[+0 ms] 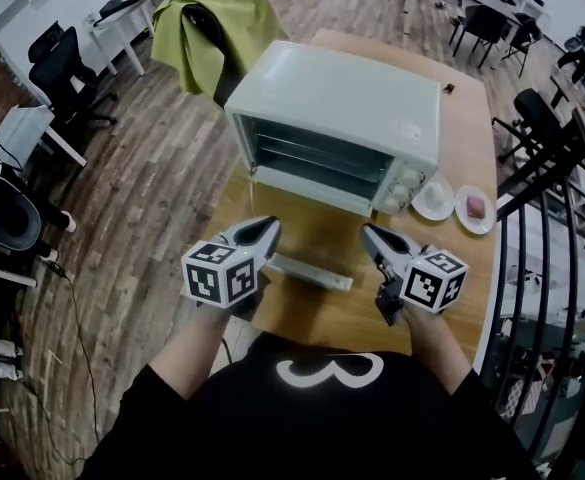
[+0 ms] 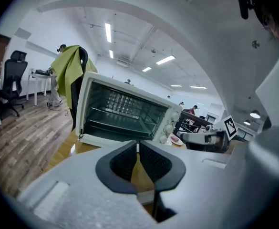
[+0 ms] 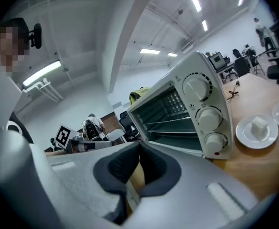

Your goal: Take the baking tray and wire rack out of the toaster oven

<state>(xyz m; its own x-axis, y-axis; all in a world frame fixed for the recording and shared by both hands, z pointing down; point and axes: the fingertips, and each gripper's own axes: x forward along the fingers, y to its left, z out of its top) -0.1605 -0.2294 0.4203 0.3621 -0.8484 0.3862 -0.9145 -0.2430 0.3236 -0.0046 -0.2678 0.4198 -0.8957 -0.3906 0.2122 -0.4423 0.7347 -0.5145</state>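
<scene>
Head view: I am holding my left tongs (image 1: 265,230) and right tongs (image 1: 374,236) over the worktop (image 1: 467,143), facing the open toaster oven (image 1: 342,108), with the wire rack (image 1: 317,156) sitting inside. Left gripper view: tongs are pressing together, empty. Right gripper view: likewise pressing together, empty.

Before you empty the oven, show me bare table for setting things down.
Bare wood lies between the open oven door and the person, and along the table right of the oven. The two plates crowd the front right.
</scene>
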